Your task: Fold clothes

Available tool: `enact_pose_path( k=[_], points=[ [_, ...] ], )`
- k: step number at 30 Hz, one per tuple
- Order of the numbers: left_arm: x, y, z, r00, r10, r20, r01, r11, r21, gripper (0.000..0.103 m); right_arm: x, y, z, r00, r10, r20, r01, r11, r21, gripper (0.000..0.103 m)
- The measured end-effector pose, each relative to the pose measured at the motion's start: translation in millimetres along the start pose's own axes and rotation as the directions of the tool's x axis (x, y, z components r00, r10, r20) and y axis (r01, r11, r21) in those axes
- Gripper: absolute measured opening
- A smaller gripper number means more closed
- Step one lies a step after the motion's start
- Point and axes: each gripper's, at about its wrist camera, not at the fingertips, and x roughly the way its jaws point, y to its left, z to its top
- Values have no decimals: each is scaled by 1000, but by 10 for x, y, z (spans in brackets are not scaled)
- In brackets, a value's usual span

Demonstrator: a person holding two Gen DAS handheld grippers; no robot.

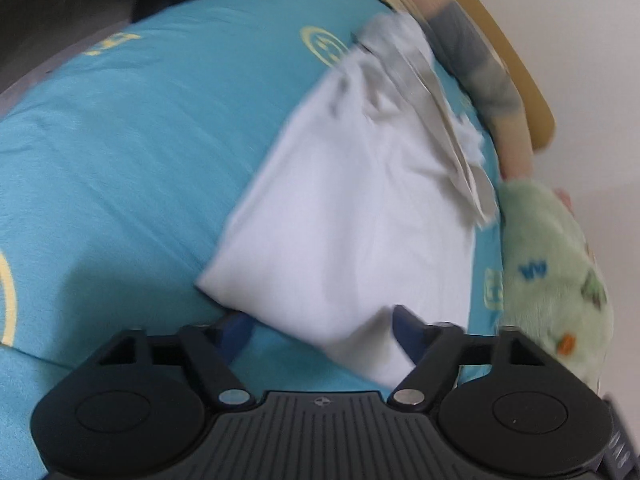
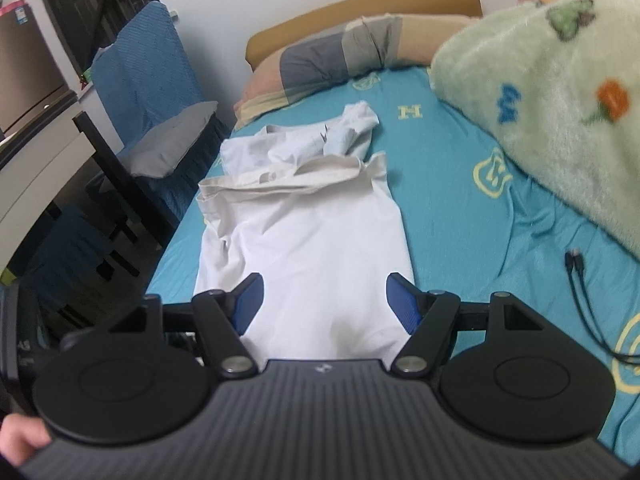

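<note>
A white garment [image 1: 352, 216] lies on the teal bed sheet [image 1: 140, 140], partly folded, with a beige cloth [image 1: 440, 116] bunched across its far end. My left gripper [image 1: 320, 324] is open at the garment's near corner, blue pads either side of the cloth edge. In the right wrist view the same white garment [image 2: 316, 248] stretches away from me, with the beige cloth [image 2: 288, 180] across it. My right gripper [image 2: 324, 300] is open over the garment's near end.
A green fleece blanket [image 2: 552, 92] lies piled on the right. Pillows [image 2: 340, 56] lie against the tan headboard [image 2: 360, 12]. A black cable [image 2: 588, 300] lies on the sheet [image 2: 460, 200]. A blue chair [image 2: 148, 80] and white desk [image 2: 36, 160] stand left of the bed.
</note>
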Motion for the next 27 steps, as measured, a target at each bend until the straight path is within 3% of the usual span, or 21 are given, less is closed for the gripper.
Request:
enact_pose_path(
  k=[5,8,11,14,16,21,23,27],
  points=[
    [-60,158,15,999,14,38,-11,996,-87,24,140,-272,-88,993,74,-93,-51,972,230,71],
    [-136,208,25,998,-14,68,22,992,-124,9,252,-456,-223,971,198,-138,-121,894,431,72],
    [-251,195,36,993,-44,113,58,990,-126,6,392,-553,-397,934,316,-169,-162,793,588,72],
    [-313,158,51,989,-63,135,80,988,-130,6,509,-577,-541,910,365,-195,-144,720,679,71],
    [-309,145,55,988,-68,139,88,987,-138,6,523,-600,-577,924,340,-175,-127,705,698,70],
    [-369,119,63,984,-90,156,112,985,-132,5,497,-775,-562,970,216,-109,-69,678,732,31],
    [-402,74,74,980,-106,169,126,985,-117,5,500,-759,-531,975,197,-99,-68,694,717,17],
    [-474,-128,209,977,-113,178,127,990,-68,5,438,-634,-346,981,187,-57,-104,747,657,11]
  ],
)
